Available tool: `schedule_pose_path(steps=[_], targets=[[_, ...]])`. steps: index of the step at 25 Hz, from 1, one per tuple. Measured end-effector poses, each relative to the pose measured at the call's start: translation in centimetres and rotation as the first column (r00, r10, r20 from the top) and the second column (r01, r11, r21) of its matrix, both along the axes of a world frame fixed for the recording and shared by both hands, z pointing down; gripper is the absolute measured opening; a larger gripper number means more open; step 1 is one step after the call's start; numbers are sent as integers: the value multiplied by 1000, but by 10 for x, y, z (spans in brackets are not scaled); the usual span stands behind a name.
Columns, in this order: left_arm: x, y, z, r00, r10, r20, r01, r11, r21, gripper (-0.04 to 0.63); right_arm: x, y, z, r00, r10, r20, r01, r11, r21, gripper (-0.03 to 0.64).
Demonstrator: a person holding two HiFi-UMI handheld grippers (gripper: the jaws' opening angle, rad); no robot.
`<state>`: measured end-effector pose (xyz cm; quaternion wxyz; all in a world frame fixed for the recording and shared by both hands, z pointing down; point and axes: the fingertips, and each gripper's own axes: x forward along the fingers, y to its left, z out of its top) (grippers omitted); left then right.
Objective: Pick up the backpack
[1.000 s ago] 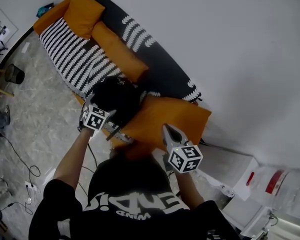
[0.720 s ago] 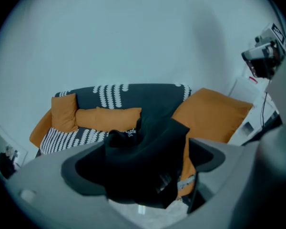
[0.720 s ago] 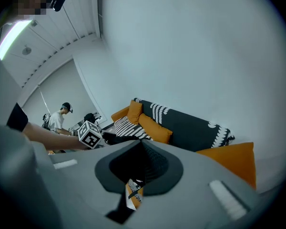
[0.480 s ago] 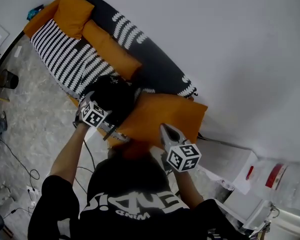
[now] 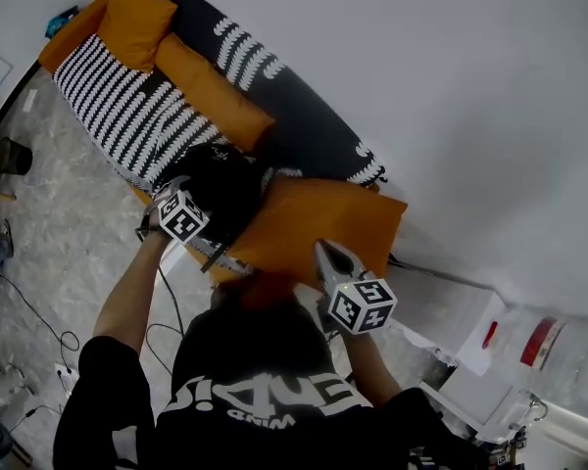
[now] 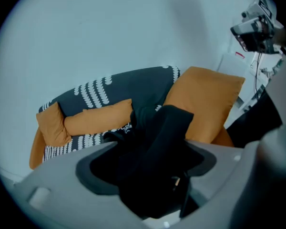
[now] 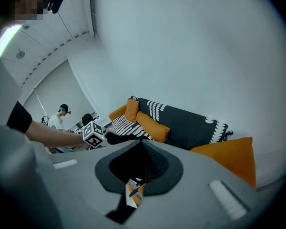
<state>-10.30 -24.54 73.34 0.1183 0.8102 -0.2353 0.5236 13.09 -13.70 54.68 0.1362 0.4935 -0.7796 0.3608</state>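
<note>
A black backpack (image 5: 221, 178) lies on the seat of a black-and-white patterned sofa (image 5: 118, 106), next to a large orange cushion (image 5: 323, 225). My left gripper (image 5: 198, 198) points steeply down at the backpack's near edge. In the left gripper view a thick fold of the backpack (image 6: 157, 137) fills the gap of the left gripper (image 6: 152, 168), whose jaws have just been closing on it. My right gripper (image 5: 323, 253) is held shut and empty over the cushion's near edge, apart from the backpack. The right gripper (image 7: 143, 149) looks toward the sofa, where the backpack (image 7: 118, 138) shows small.
Two more orange cushions (image 5: 211, 91) lean on the sofa back. White boxes (image 5: 470, 346) stand on the floor at the right, by the wall. Cables (image 5: 39, 311) and a black bin (image 5: 10, 155) are on the floor at the left. Another person (image 7: 61, 119) stands far off.
My left gripper has sunk onto the backpack and rolled, so its marker cube shows a different face. The right gripper has barely shifted.
</note>
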Motion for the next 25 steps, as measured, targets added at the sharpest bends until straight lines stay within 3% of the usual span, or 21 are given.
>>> schedule_pose_path(steps=[5,9,15,20,25], targets=[[-2,12,9,999,-28,-28,24,994,-109,234,2,-4,7,1000,7,6,-7,1000,-20,2],[-3,21,17,999,-40,-25,36,987,-160,139,2,-7,12,1000,9,12,-8,999,-38,2],[-5,31,27,990,-118,-72,97,964,-249,104,0,-10,18,1000,9,16,-8,999,-53,2],[4,47,25,965,-213,-154,147,923,-356,64,2,-4,24,1000,5,16,-4,998,-64,2],[11,56,11,953,-230,-199,153,927,-342,60,1,-3,25,1000,5,21,-4,998,-60,2]])
